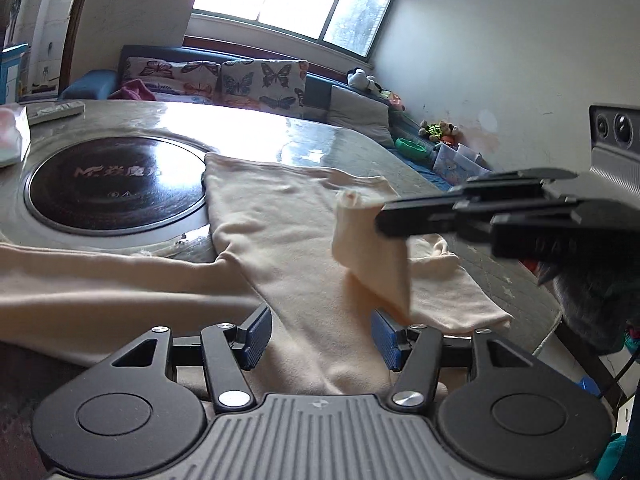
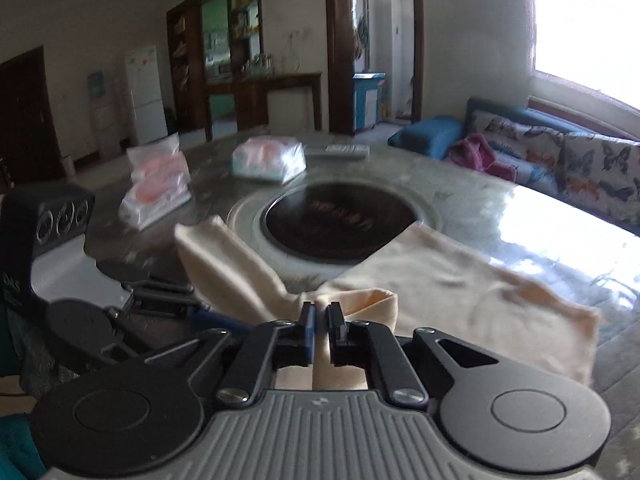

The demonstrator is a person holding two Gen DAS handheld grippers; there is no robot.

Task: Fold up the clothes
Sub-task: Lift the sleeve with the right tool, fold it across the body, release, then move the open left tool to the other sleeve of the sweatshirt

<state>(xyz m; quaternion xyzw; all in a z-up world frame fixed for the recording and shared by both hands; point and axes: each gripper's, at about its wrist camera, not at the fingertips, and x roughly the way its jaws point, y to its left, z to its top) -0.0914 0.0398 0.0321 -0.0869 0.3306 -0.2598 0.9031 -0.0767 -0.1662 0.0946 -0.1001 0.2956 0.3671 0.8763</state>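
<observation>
Left wrist view: the left gripper [image 1: 322, 334] stands wide apart at bottom centre over the cream garment [image 1: 280, 248] spread mid-frame on the table [image 1: 240, 120]. The right gripper [image 1: 384, 220] pinches its sleeve.

Right wrist view: the right gripper [image 2: 323, 330], narrow, clamps a fold of the cream garment [image 2: 460, 280] at lower centre.

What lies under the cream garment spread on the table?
The cream garment lies on the grey table, one edge overlapping the round black cooktop and its metal ring. The tabletop beneath the cloth is covered, so anything there stays unseen.
</observation>
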